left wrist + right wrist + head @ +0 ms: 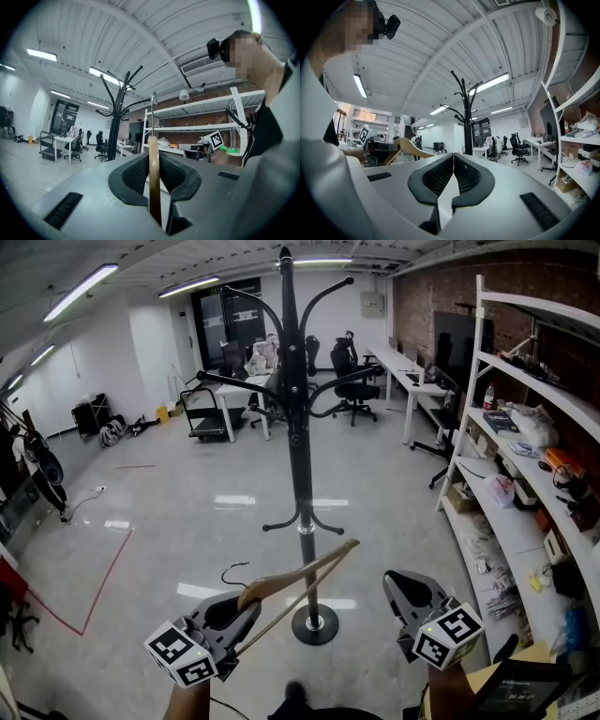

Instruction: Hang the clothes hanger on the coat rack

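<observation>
The black coat rack [298, 456] stands straight ahead, its curved hooks at the top and its round base [314, 624] on the floor. A wooden clothes hanger [298, 582] with a thin metal hook [234, 568] is held low in front of the rack. My left gripper [246, 604] is shut on the hanger's left end. In the left gripper view the hanger [153, 187] stands edge-on between the jaws of that gripper [153, 159], with the rack [117, 117] beyond. My right gripper [405, 585] is shut and empty, to the right of the hanger. The right gripper view shows this gripper [453, 157], the hanger [412, 147] and the rack [466, 117].
White shelving [525, 456] loaded with boxes and clutter runs along the right wall. Desks [408, 381], office chairs [352, 371] and a cart [206, 413] fill the back of the room. Red tape [103, 587] marks the grey floor at left.
</observation>
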Tool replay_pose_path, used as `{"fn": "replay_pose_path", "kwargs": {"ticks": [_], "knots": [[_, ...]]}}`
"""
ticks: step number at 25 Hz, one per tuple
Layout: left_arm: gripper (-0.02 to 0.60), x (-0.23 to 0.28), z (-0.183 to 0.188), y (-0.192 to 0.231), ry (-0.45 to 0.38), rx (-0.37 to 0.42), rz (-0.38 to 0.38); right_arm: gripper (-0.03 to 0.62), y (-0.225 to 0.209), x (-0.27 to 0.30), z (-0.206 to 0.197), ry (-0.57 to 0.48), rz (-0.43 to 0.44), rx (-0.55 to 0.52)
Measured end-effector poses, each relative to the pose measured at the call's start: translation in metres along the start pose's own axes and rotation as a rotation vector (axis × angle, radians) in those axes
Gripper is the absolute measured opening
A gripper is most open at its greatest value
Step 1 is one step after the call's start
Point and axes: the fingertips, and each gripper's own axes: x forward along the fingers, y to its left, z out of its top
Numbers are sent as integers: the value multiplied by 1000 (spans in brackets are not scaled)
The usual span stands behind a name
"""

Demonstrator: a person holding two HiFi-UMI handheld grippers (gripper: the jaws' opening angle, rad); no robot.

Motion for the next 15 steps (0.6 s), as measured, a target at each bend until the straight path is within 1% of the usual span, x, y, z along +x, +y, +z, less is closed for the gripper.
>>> {"fn": "replay_pose_path", "kwargs": {"ticks": [3,6,10,15], "knots": [[52,19,9,16,7,22,-50,8,-18,19,7,-3,-25,-28],[52,41,18,32,10,12,-110,8,-35,34,11,-18,-56,-20],[52,67,31,56,31,54,-164,8,-49,63,11,-13,-89,-29],[52,101,50,88,26,67,-249,8,-67,88,21,-25,-144,-42]]}}
